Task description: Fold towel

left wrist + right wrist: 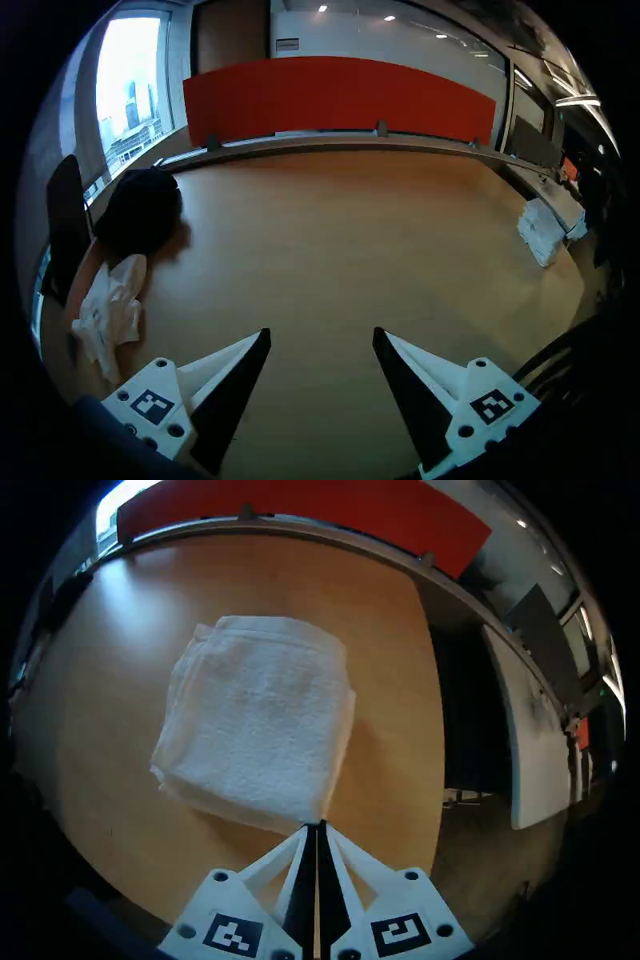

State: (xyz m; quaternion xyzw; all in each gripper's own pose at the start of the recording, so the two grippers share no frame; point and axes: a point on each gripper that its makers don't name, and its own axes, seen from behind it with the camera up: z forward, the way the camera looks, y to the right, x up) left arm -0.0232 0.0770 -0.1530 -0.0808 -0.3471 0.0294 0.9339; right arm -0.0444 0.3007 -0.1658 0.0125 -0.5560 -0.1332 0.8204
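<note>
A white towel (256,720), folded into a thick square, lies flat on the wooden table (104,640) in the right gripper view. My right gripper (320,826) is shut, its tips meeting at the towel's near corner; I cannot tell whether any cloth is pinched between them. In the left gripper view my left gripper (322,336) stands open above the bare wooden table (336,240), with nothing between its fingers.
A crumpled white cloth (108,312) lies at the table's left edge beside a dark rounded object (140,208). A stack of folded white towels (544,232) sits at the far right. A red partition (336,96) runs along the back. The table's right edge (436,720) drops to a dark floor.
</note>
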